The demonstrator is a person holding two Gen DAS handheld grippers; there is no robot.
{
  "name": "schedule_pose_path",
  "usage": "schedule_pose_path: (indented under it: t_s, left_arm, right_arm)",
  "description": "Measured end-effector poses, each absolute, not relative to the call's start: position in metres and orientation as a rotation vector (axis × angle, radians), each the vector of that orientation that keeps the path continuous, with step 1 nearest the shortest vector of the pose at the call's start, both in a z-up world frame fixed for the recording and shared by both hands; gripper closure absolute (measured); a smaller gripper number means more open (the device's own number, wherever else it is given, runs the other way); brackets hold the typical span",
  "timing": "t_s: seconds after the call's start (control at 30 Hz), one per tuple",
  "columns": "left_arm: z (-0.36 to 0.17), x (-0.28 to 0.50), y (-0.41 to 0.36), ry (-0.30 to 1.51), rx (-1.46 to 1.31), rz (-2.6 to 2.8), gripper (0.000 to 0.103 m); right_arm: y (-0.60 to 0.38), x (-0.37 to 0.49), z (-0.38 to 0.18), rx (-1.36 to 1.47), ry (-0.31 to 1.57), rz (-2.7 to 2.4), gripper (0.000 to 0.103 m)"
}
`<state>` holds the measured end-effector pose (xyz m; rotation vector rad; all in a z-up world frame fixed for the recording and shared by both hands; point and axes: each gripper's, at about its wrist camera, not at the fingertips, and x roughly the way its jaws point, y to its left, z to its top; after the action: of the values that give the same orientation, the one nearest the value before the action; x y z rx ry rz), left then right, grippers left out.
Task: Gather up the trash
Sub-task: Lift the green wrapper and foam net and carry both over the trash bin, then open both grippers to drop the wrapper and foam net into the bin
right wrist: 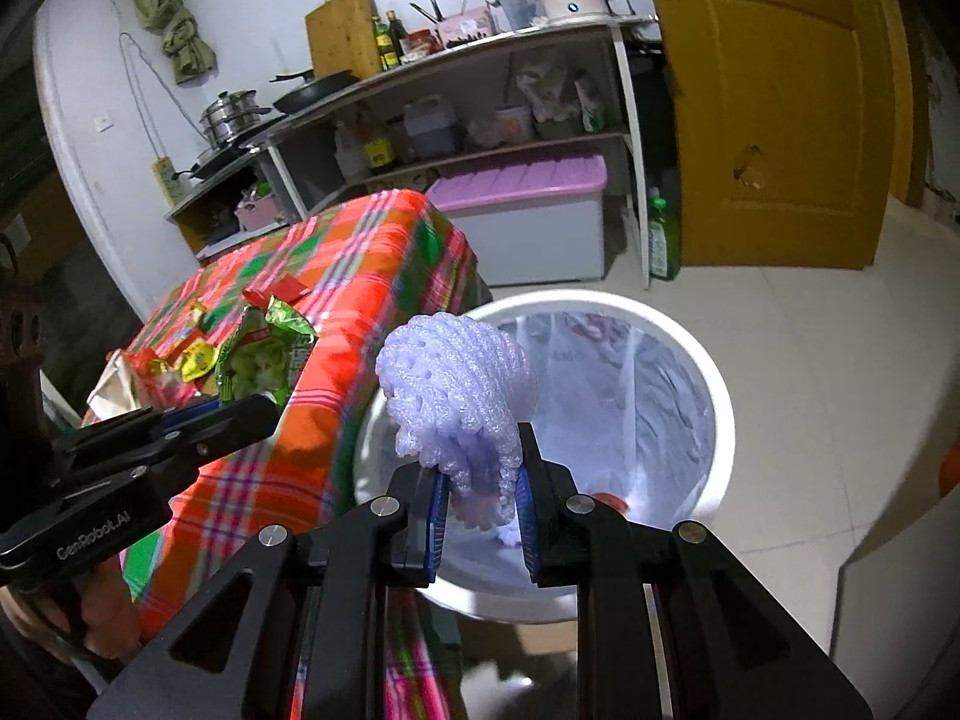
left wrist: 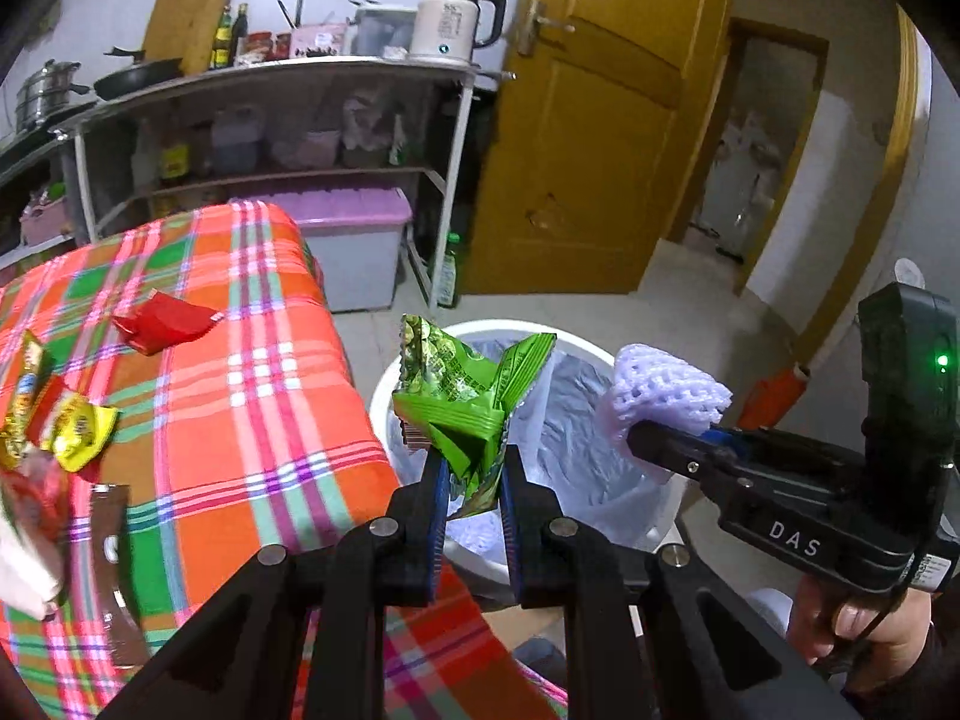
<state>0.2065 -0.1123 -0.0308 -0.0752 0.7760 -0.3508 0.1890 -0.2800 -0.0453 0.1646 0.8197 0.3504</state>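
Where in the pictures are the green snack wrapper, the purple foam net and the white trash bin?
green snack wrapper [left wrist: 462,402]: left wrist view, on its crumpled middle.
purple foam net [right wrist: 456,390]: right wrist view, on its rounded upper part.
white trash bin [right wrist: 717,396]: right wrist view, on its right rim.

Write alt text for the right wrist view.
The right gripper holds a lavender foam fruit net above a white lined trash bin. Left of it, the left gripper holds a green snack wrapper beside a plaid-covered table.
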Motion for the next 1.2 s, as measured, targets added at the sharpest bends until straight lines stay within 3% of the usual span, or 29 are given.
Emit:
schedule_pose_path:
  t_s: [0.4, 0.47, 0.6, 0.7, 1.2]
  left_arm:
    - [-0.057, 0.233, -0.135, 0.872, -0.064, -0.384, 0.084]
    - [-0.059, 0.236, -0.137, 0.881, -0.063, -0.382, 0.081]
    - [-0.066, 0.241, -0.139, 0.904, -0.071, -0.376, 0.074]
    - [-0.067, 0.243, -0.138, 0.914, -0.082, -0.373, 0.063]
    - [-0.037, 0.211, -0.119, 0.804, -0.139, -0.357, 0.063]
  right_arm:
    - [-0.295, 0.207, -0.078, 0.181, 0.921, 0.304, 0.080]
    - [-0.296, 0.209, -0.082, 0.176, 0.931, 0.299, 0.079]
    - [-0.300, 0.211, -0.087, 0.173, 0.945, 0.283, 0.064]
    - [-0.302, 0.212, -0.090, 0.176, 0.949, 0.278, 0.060]
    - [-0.295, 0.186, -0.057, 0.165, 0.864, 0.289, 0.060]
